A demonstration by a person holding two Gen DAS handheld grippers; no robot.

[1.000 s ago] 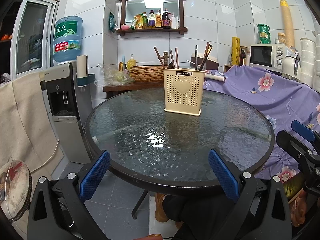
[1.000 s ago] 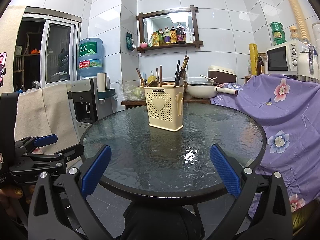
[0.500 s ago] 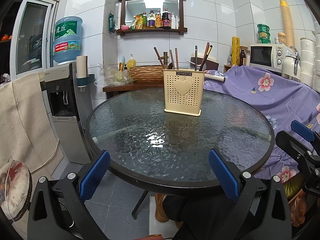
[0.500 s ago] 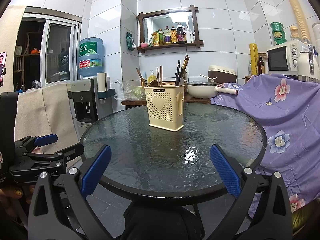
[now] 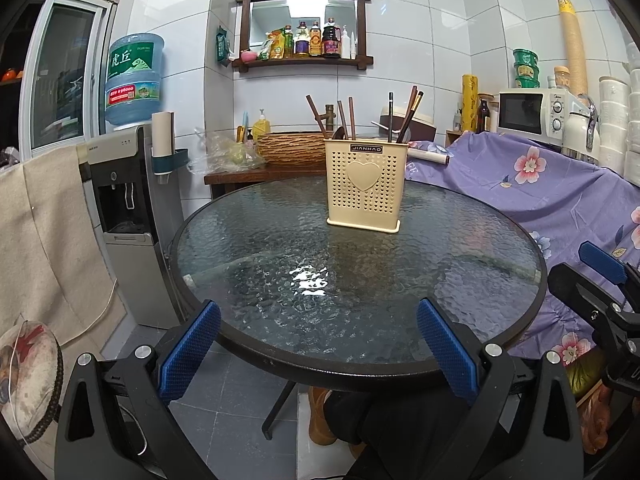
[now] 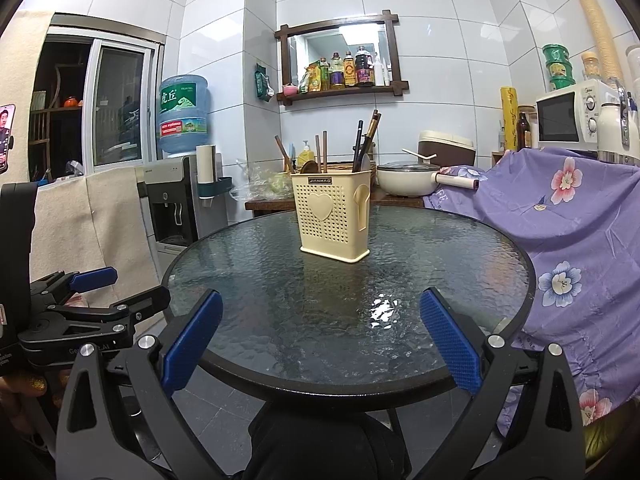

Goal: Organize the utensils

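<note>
Tongs: left tongs [image 5: 318,354] and right tongs [image 6: 320,346] both spread, empty.
Risk: light holder [image 5: 365,185] tips if chopsticks [image 5: 409,117] snag.

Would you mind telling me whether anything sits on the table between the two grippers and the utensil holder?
Nothing visible does: only bare glass table lies between the left gripper, the right gripper and the utensil holder.
</note>
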